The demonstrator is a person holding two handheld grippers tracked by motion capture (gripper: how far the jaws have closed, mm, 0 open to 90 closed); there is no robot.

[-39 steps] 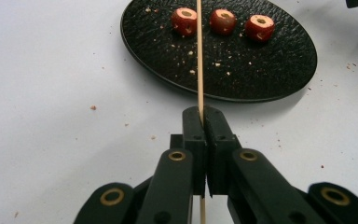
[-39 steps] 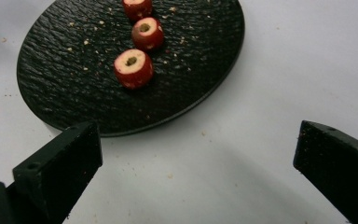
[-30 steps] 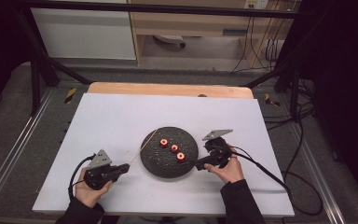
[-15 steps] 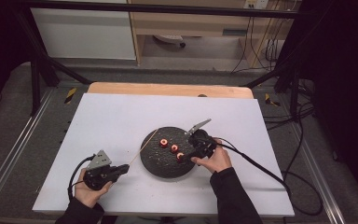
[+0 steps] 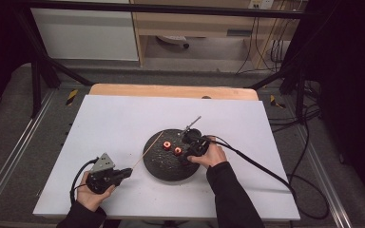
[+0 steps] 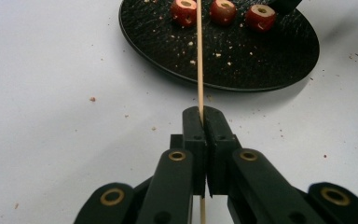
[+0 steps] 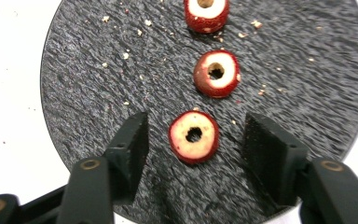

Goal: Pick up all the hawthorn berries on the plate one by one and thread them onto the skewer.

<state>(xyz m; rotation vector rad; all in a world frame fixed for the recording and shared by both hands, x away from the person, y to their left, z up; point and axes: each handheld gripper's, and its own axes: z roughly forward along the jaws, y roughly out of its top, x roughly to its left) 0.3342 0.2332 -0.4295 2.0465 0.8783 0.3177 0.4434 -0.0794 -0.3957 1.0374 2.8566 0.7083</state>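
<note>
At the table's near-left corner, the person's left hand (image 5: 91,195) comes up from the bottom edge, wrist low, and holds the left gripper (image 5: 123,174) level just above the white table (image 5: 114,118), pointing toward the middle. Its jaws are pressed together on a thin wooden skewer (image 6: 199,65), which runs from them slantwise up to the rim of the black plate (image 5: 157,166), its tip above the leftmost of three red cored fruit pieces.

On the plate at mid-table the pieces lie in a short row among crumbs: the leftmost piece (image 6: 184,10), the middle piece (image 7: 216,72) and the nearest piece (image 7: 194,136), each with a hole through its pale centre.

Further right, the right forearm in a dark sleeve (image 5: 228,190) reaches in at a slant, the right hand (image 5: 211,154) curled over the right gripper (image 7: 194,140), which seems to tilt down onto the plate. Its jaws have just been closing and stand apart on either side of the nearest piece, neither pad touching it.
</note>
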